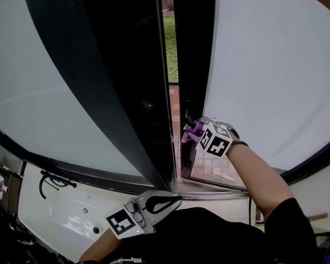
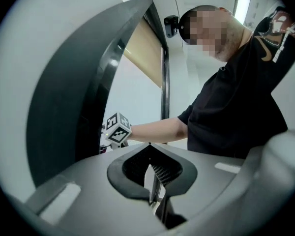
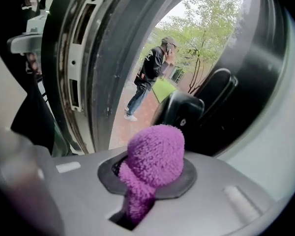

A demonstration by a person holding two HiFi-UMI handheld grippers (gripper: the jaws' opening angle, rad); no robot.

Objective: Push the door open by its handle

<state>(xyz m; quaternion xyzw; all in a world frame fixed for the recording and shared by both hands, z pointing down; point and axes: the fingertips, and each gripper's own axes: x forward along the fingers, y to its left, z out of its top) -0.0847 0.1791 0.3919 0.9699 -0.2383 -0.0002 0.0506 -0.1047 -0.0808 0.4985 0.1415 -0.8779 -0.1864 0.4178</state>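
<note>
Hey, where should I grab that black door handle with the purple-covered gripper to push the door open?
Probably the black door handle at its bulky rounded end, which faces the purple-fuzz-covered right gripper. Come at it from indoors, along the jaws' line, and press outward toward the brick path; the loop behind looks harder to hook.

Centre: right gripper (image 1: 190,132) at right door's (image 1: 275,65) inner edge, handle (image 3: 187,112) just ahead | Left: left door (image 1: 60,65), gap between | Bottom centre: left gripper (image 1: 173,202) | Through gap: person (image 3: 147,77) outside.
</note>
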